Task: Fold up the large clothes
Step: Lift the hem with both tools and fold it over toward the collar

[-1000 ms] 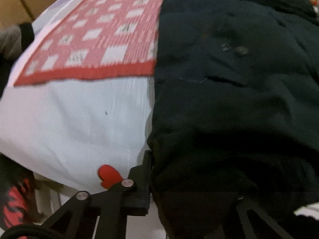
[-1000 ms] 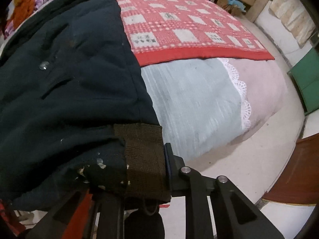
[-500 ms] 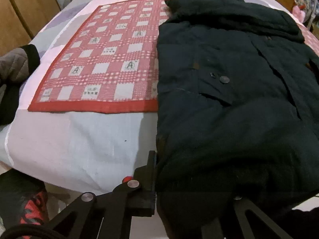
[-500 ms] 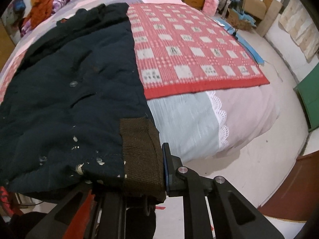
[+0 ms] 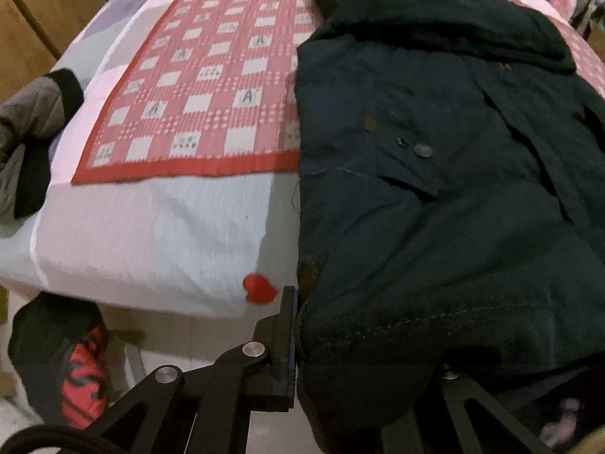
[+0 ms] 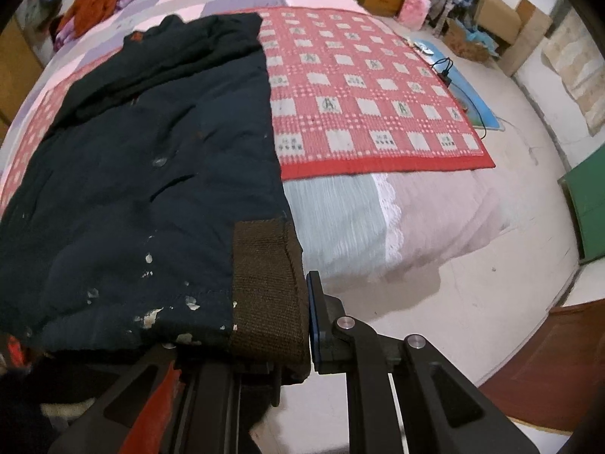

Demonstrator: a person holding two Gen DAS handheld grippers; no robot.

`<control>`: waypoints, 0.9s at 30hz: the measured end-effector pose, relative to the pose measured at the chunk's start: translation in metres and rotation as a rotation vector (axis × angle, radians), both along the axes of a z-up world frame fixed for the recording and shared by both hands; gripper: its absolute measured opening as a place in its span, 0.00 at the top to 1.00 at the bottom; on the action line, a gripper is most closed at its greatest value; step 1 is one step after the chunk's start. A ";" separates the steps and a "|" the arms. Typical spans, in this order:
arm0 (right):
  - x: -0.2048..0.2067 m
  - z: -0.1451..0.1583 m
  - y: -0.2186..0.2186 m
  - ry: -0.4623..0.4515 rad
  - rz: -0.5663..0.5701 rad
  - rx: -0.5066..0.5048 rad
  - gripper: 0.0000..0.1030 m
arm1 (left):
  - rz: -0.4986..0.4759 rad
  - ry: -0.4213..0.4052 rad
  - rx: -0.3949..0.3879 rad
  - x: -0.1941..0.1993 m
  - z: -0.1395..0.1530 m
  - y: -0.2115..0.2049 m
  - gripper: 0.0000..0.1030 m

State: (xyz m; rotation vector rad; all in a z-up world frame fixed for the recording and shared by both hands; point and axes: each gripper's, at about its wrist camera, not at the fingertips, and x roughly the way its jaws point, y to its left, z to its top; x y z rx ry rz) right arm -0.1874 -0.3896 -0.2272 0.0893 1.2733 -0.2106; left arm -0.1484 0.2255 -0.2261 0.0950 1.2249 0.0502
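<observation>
The dark jacket lies spread along the bed, its collar at the far end and its hem hanging over the near edge, partly covering the red checked mat. Both tongs are clamped on that hem: the left tongs pinch the navy corner, and the right tongs grip the brown knit cuff at the other corner. The step in hand appears to be the lengthwise fold, with the hem held clear of the mattress. The next move likely calls for carrying both corners level toward the collar, keeping them evenly apart so the fold lands square
</observation>
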 end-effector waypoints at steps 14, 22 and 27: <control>0.116 0.090 -0.028 -0.214 0.144 0.074 0.87 | 0.110 -0.135 0.088 0.129 0.099 -0.021 0.92; 0.266 0.131 -0.016 -0.350 0.120 0.007 0.87 | 0.005 -0.263 0.014 0.293 0.101 -0.011 0.92; 0.362 0.122 -0.007 -0.343 0.012 -0.052 0.87 | -0.046 -0.234 -0.030 0.410 0.067 -0.014 0.92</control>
